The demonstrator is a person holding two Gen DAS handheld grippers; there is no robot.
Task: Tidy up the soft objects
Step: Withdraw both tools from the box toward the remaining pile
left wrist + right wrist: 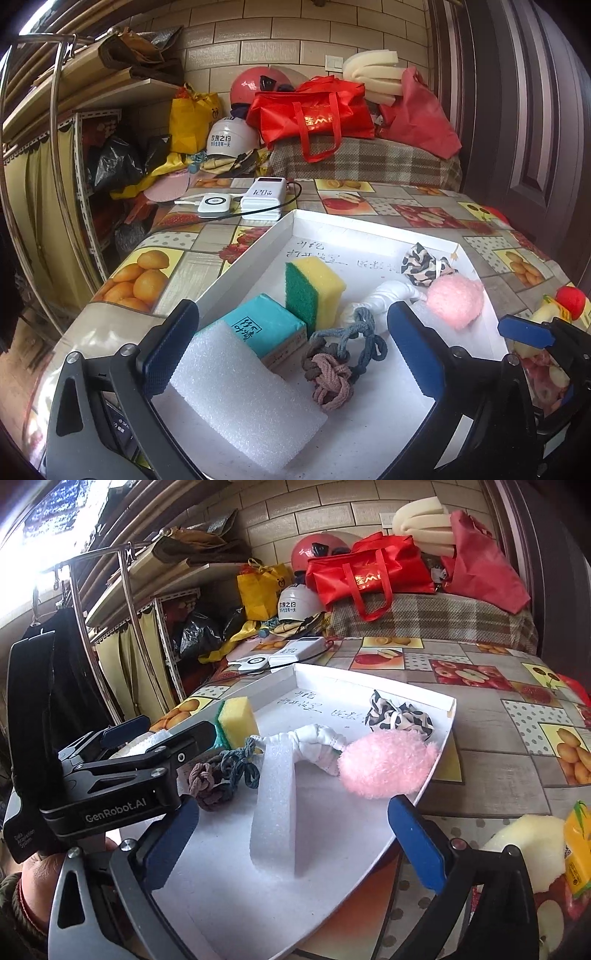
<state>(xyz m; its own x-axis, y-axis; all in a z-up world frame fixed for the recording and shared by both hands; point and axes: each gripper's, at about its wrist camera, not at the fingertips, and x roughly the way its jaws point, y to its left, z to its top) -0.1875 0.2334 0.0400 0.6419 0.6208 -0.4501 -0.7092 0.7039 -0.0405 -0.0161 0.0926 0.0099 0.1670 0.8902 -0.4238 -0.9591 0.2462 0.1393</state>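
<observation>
Holding both grippers spread wide and empty over the white tray (pixel 480 332), I judge everything in it soft and light. Going left to right: the white foam slab (pixel 243 398) under my left gripper (pixel 291 347) would dent, so I'd pinch its flat faces; the teal block (pixel 266 328) and sponge (pixel 314 288) squash easily; the knotted cord (pixel 332 369) is limp, best taken at the knot. Before my right gripper (pixel 295 842) a foam piece (pixel 275 812) stands on edge, the pink puff (pixel 384 764) just beyond. Low tray walls leave little room; open tablecloth (pixel 498 775) lies right.
</observation>
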